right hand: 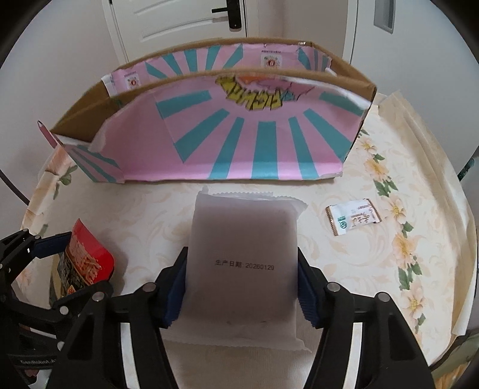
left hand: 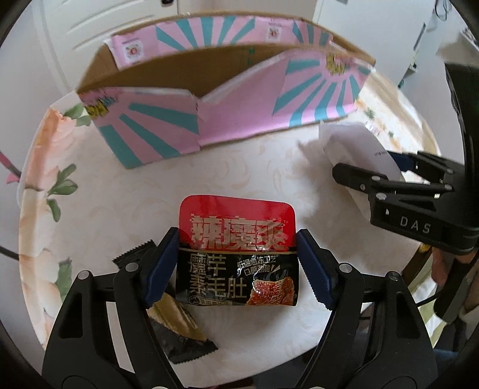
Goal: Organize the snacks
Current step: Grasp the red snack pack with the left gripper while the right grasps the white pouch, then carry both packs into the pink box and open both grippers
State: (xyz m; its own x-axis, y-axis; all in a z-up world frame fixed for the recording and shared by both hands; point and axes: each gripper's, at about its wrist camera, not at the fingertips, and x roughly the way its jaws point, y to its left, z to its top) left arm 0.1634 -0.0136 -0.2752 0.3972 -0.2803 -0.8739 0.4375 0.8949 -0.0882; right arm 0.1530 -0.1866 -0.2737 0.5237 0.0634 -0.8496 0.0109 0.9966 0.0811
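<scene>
My left gripper (left hand: 236,248) is shut on a red and black snack packet (left hand: 238,254), held just above the table; it also shows in the right wrist view (right hand: 85,260). My right gripper (right hand: 241,266) is shut on a white frosted snack pack (right hand: 242,254) with a printed date; the pack also shows in the left wrist view (left hand: 359,152). A pink and teal cardboard box (right hand: 239,140), open at the top, stands behind both; it also shows in the left wrist view (left hand: 209,113).
A black and gold wrapper (left hand: 179,326) lies under my left gripper. A small white snack packet (right hand: 353,217) lies on the floral tablecloth (right hand: 404,239) to the right. A white door (right hand: 179,21) stands behind the box.
</scene>
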